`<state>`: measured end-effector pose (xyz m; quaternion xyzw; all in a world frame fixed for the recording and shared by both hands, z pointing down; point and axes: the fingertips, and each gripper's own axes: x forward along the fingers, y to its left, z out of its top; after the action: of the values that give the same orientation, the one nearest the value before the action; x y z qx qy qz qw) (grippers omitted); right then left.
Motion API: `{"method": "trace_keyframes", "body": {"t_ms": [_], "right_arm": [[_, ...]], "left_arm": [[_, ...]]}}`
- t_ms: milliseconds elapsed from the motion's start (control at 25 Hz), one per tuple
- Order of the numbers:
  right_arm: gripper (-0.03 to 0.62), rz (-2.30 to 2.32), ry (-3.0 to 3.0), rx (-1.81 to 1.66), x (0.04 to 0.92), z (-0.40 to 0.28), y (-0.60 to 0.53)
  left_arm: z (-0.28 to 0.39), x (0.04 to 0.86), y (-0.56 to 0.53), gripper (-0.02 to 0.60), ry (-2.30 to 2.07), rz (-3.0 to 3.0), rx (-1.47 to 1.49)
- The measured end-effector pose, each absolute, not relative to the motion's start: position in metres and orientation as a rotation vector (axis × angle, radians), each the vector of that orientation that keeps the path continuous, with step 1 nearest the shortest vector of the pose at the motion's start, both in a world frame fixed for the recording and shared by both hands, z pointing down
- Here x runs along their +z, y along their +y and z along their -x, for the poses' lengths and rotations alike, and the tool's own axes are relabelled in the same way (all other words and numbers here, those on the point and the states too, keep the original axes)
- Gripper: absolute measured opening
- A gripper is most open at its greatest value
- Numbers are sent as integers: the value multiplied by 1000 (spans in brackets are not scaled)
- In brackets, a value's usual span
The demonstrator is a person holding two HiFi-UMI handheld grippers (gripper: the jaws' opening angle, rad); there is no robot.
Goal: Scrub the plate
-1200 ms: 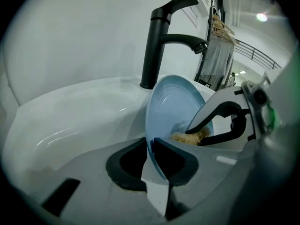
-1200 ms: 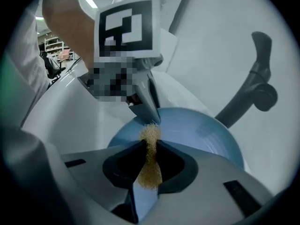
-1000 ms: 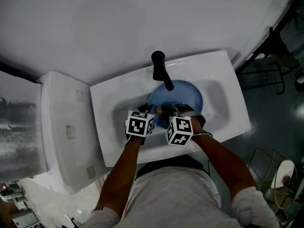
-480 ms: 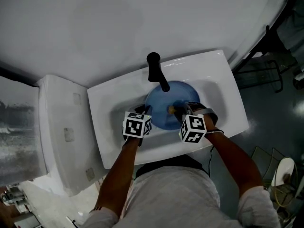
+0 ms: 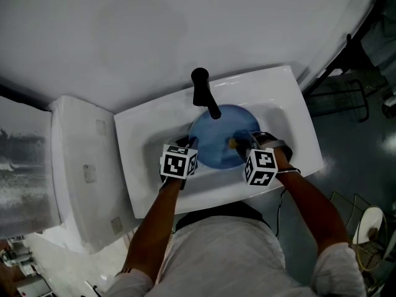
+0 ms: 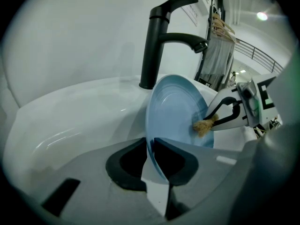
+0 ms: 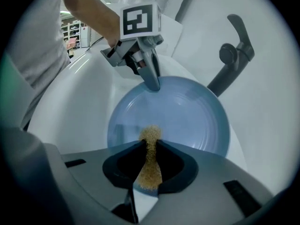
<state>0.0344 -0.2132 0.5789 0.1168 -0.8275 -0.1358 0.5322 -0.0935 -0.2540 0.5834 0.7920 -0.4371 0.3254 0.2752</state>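
2 grippers share the work. Your left gripper [image 6: 151, 150] is clamped on the rim of the blue plate [image 5: 213, 141], propping it tilted in the sink [image 5: 141, 135] under the black faucet [image 5: 203, 90]. Your right gripper [image 7: 150, 150] pinches a tan scrub pad [image 7: 150, 136] against the plate's face. You are mid-scrub, I judge. Next, sweep the pad across the face with steady pressure. Both forearms reach forward, with the grippers pitched downward.

The plate [image 5: 213, 144] was pale blue, the sink [image 5: 133, 159] glossy white, the tap [image 5: 200, 82] matte black. The scrubbing pad [image 7: 149, 172] was golden tan. Both cubes [image 5: 179, 163] carried black square markers on white faces.
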Motion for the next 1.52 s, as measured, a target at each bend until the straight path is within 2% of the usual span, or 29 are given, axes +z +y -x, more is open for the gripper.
{"method": "trace_keyframes", "body": {"t_ms": [320,640,920,1520], "right_arm": [[63,-5,-2017,-381,580,32,-175],[63,145,-1963,-370,608,54,-161],[63,203,-1909,-339,613,42,-163],[63,176,-1748,-307,616,-35,-170]], "left_arm": [[94,584,-254,61,-1176,-2123,880],[94,584,-254,61,-1175,-2117,883],[93,585,-256,61,-1170,-2119,887],[93,586,-257,63,-1170,-2122,892]]}}
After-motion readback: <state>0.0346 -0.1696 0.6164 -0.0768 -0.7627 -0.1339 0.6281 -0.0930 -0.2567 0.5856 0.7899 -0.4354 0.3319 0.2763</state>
